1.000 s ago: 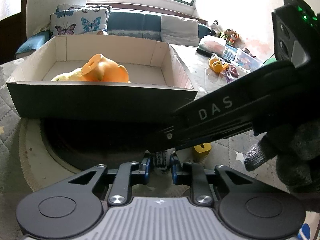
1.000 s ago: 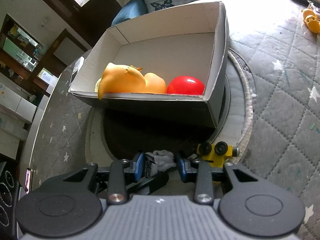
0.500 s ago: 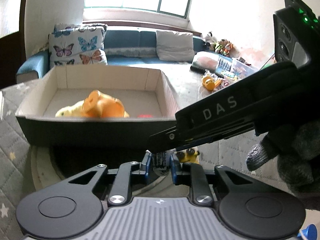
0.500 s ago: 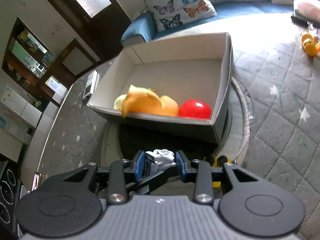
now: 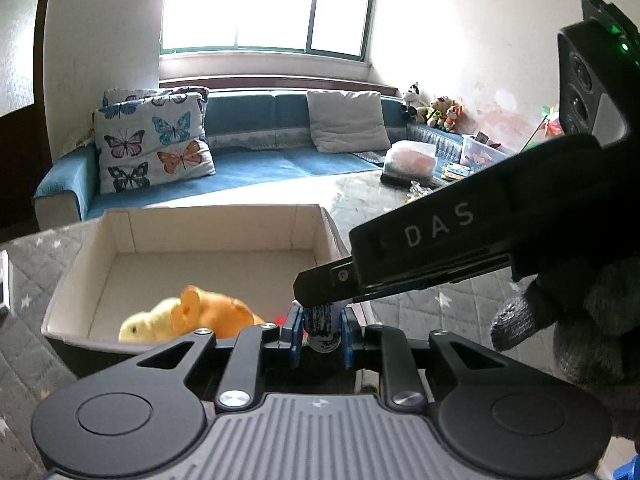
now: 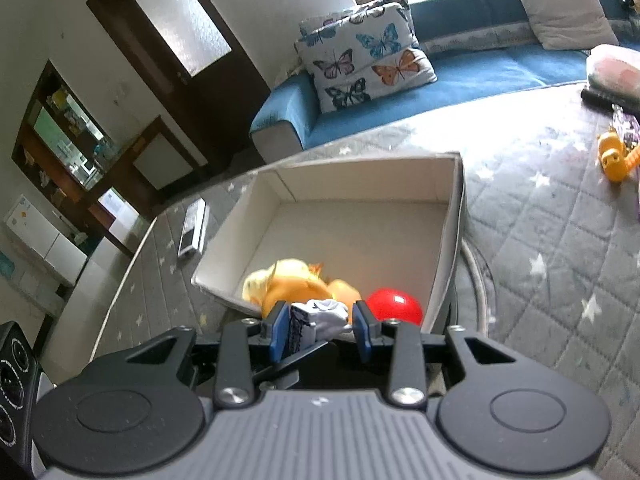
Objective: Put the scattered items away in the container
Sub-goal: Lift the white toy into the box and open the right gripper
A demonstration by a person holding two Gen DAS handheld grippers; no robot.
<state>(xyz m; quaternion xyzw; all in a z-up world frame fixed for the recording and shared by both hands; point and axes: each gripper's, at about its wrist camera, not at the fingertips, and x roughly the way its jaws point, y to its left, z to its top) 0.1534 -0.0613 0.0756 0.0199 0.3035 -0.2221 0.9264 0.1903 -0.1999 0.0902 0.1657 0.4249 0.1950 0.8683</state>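
Note:
A cardboard box (image 5: 208,232) (image 6: 360,184), white inside, sits on the grey quilted mat. An orange and yellow plush toy (image 5: 200,312) (image 6: 296,284) and a red ball (image 6: 394,306) lie at its near end. My right gripper (image 6: 320,320) is shut on a small white cloth bundle (image 6: 328,314) with a dark printed label, held just above the box's near wall. My left gripper (image 5: 322,330) is shut on the printed end of the bundle (image 5: 322,326). The right gripper's black housing marked DAS (image 5: 440,248) crosses the left wrist view, held by a gloved hand (image 5: 580,320).
A blue sofa (image 5: 256,168) with butterfly pillows (image 6: 368,68) runs behind the box. A yellow toy (image 6: 614,156) and other clutter (image 5: 408,160) lie on the mat to the right. A small flat device (image 6: 192,232) lies left of the box.
Both grippers have risen together with the bundle from the mat in front of the box. The views now look down into the box over its near wall.

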